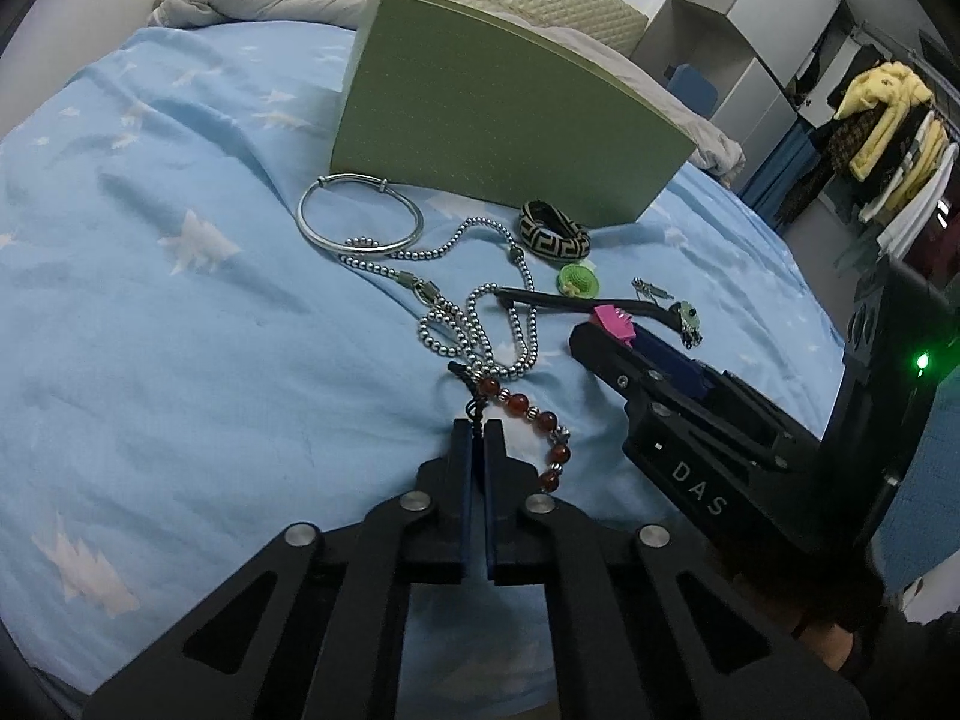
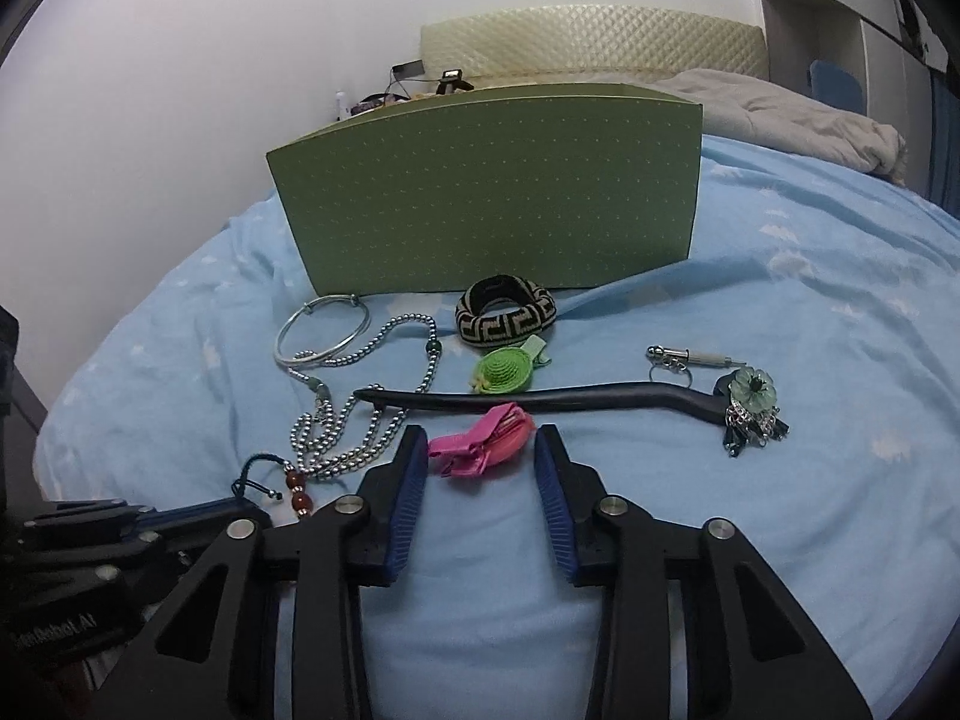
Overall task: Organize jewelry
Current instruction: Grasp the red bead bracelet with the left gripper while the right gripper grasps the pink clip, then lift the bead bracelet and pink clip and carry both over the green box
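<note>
My left gripper [image 1: 478,431] is shut on the black cord of the red bead bracelet [image 1: 519,402], whose beads trail to the right on the blue bedsheet. My right gripper [image 2: 481,443] has its blue pads against both ends of the pink hair clip [image 2: 480,447] and is shut on it. Seen from the left wrist, the right gripper [image 1: 618,333] lies low on the sheet with the pink hair clip [image 1: 612,319] at its tip. A closed green box [image 2: 492,198] stands behind the jewelry.
Ahead lie a silver bangle [image 2: 324,302], silver bead necklace [image 2: 324,468], patterned hair tie [image 2: 504,318], green hat clip [image 2: 504,369], black hair stick [image 2: 540,399] with a flower end [image 2: 753,387], and a small silver pendant [image 2: 690,355]. A grey blanket [image 1: 270,0] is bunched behind the box.
</note>
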{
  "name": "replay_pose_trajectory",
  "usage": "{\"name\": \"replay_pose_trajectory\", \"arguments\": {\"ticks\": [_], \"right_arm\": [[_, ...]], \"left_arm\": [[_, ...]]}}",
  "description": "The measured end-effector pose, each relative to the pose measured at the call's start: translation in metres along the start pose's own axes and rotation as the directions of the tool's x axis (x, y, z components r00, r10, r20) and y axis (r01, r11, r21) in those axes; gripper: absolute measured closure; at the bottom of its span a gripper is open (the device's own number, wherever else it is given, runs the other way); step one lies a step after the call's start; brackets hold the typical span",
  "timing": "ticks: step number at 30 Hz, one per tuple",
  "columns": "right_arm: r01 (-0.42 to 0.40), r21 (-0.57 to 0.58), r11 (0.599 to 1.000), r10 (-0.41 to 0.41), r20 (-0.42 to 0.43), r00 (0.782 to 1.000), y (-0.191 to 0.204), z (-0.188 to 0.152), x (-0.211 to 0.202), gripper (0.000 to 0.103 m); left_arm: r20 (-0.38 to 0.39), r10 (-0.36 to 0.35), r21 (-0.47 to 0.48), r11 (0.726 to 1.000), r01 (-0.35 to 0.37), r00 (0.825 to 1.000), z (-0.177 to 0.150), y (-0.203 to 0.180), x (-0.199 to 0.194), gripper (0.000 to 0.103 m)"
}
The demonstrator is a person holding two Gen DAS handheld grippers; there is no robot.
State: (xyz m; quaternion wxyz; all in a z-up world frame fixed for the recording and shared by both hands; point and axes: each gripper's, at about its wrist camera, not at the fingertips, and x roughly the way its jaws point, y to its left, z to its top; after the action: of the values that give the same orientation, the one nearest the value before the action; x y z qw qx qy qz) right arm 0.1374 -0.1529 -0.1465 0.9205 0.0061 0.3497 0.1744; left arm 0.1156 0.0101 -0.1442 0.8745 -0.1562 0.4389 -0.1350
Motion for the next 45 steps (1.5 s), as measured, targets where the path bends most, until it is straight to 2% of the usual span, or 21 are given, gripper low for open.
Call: {"name": "replay_pose_trajectory", "arguments": {"ticks": [9, 15, 18, 26, 35, 39, 45], "right_arm": [[-0.007, 0.009, 1.0, 0.007, -0.008, 1.0, -0.001, -0.001, -0.008, 0.075], [-0.001, 0.028, 1.0, 0.002, -0.022, 1.0, -0.004, -0.005, -0.025, 0.075], [0.005, 0.04, 0.999, -0.004, -0.033, 0.999, -0.004, -0.005, -0.038, 0.075], [0.025, 0.041, 0.999, -0.026, 0.011, 1.0, 0.002, 0.007, -0.087, 0.075], [0.048, 0.042, 0.998, -0.051, 0.065, 0.997, 0.016, 0.014, -0.133, 0.075], [0.061, 0.04, 0.997, -0.064, 0.08, 0.995, 0.021, 0.013, -0.143, 0.075], [0.084, 0.032, 0.996, -0.087, 0.133, 0.987, 0.023, 0.027, -0.151, 0.075]], "left_arm": [[0.021, -0.011, 0.01, 1.0, 0.011, 1.0, 0.004, -0.004, -0.01, 0.101], [0.035, -0.014, 0.031, 0.999, 0.013, 0.999, 0.009, -0.012, -0.018, 0.101], [0.019, -0.005, 0.031, 1.0, 0.005, 1.0, 0.017, -0.017, -0.022, 0.101], [0.053, 0.018, 0.081, 0.996, -0.022, 0.998, 0.033, -0.035, -0.049, 0.101], [0.095, 0.038, 0.107, 0.993, -0.048, 0.995, 0.031, -0.042, -0.082, 0.101], [0.101, 0.048, 0.125, 0.99, -0.06, 0.994, 0.029, -0.042, -0.092, 0.101], [0.132, 0.06, 0.172, 0.982, -0.083, 0.989, 0.044, -0.046, -0.101, 0.101]]}}
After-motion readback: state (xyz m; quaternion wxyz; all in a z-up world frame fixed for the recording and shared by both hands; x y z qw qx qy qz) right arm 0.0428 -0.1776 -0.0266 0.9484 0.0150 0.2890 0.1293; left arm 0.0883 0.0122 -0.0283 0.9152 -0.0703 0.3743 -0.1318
